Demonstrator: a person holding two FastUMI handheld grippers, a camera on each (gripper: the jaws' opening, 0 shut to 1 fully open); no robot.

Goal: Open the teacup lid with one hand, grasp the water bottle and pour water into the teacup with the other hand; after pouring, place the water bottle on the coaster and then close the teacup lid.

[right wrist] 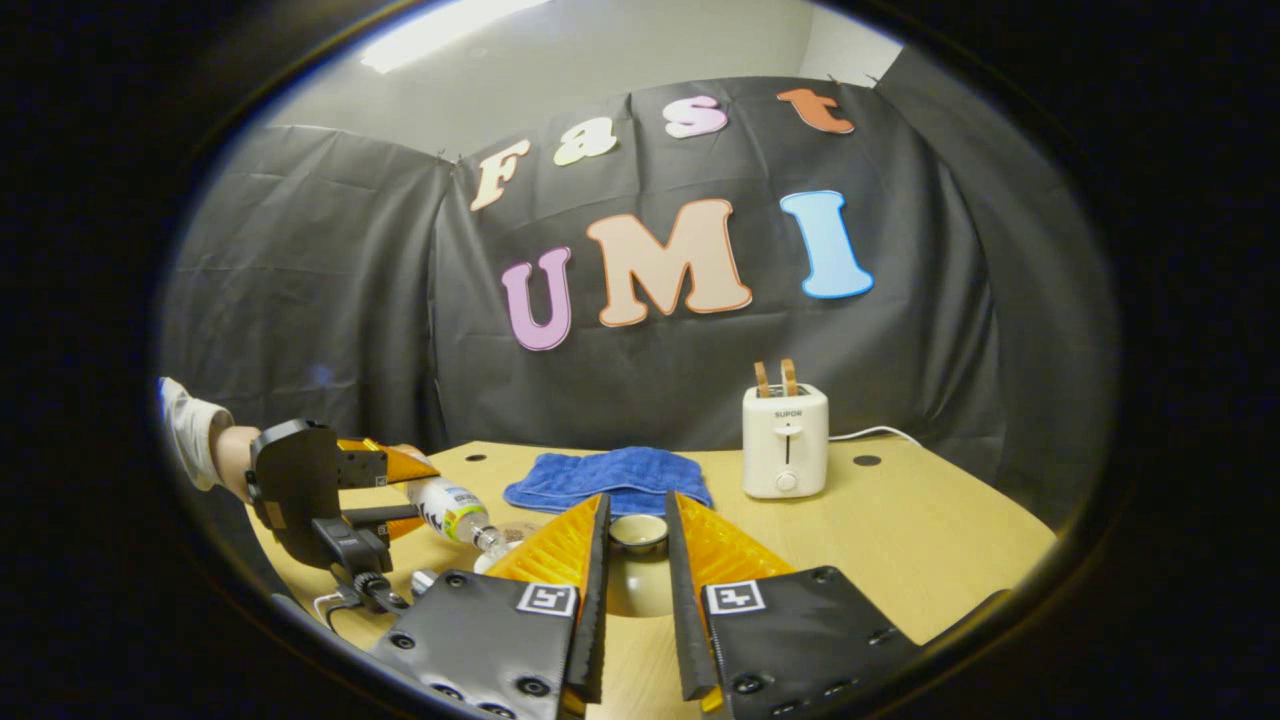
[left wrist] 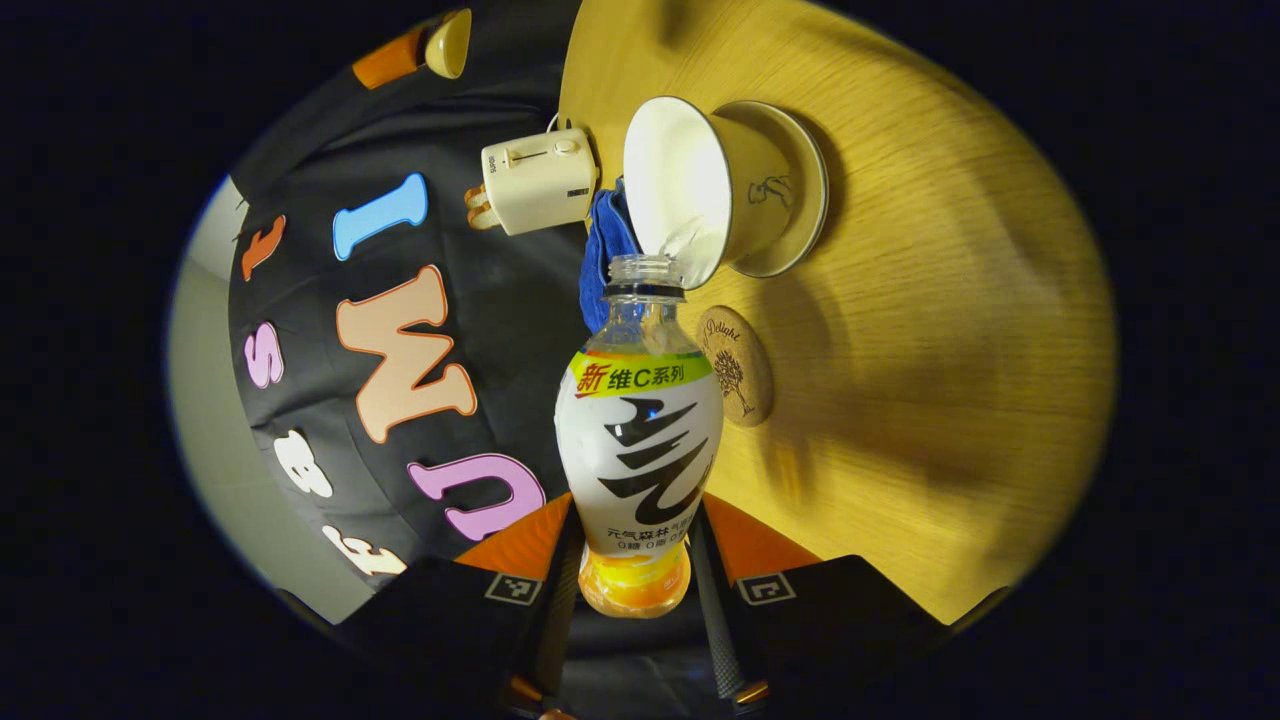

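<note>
Water bottle (left wrist: 638, 440) pinched between left gripper (left wrist: 640, 560) fingers, mouth at teacup (left wrist: 700, 190) rim

Light wooden table (right wrist: 900, 540) carries white teacup (left wrist: 740, 190), round cork coaster (left wrist: 737, 365), blue towel (right wrist: 610, 477), white toaster (right wrist: 785, 440).

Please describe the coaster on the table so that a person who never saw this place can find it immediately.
In the left gripper view, find the wooden table, then the white teacup on its saucer. The coaster lies flat just beside that saucer, next to the bottle. It is a small round cork disc printed with a tree.
</note>
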